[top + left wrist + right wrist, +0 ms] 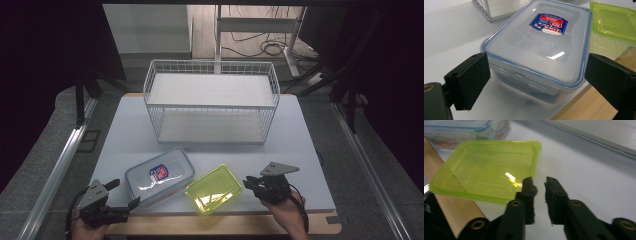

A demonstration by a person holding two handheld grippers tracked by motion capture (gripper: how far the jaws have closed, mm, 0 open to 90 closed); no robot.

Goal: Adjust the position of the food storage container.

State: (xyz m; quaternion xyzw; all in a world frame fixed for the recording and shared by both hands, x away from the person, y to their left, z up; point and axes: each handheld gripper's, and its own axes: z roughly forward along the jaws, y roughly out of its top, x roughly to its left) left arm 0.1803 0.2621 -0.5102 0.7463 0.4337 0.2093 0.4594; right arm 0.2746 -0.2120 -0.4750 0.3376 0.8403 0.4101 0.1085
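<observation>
Both grippers hover at the tabletop's (300,150) near edge: left gripper (122,195) gapes wide around the clear lidded plastic box (536,47), right gripper (539,186) nearly closed beside the green plastic container (486,170). Looks like pre-grasp; next, squeeze the box.

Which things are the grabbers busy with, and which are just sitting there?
Likely in use:
- clear rectangular plastic box with blue-rimmed lid, between the wide-open left gripper's jaws
- green see-through plastic container, beside the nearly closed right gripper

Likely just there:
- white wire two-shelf rack
- cables on the floor
</observation>
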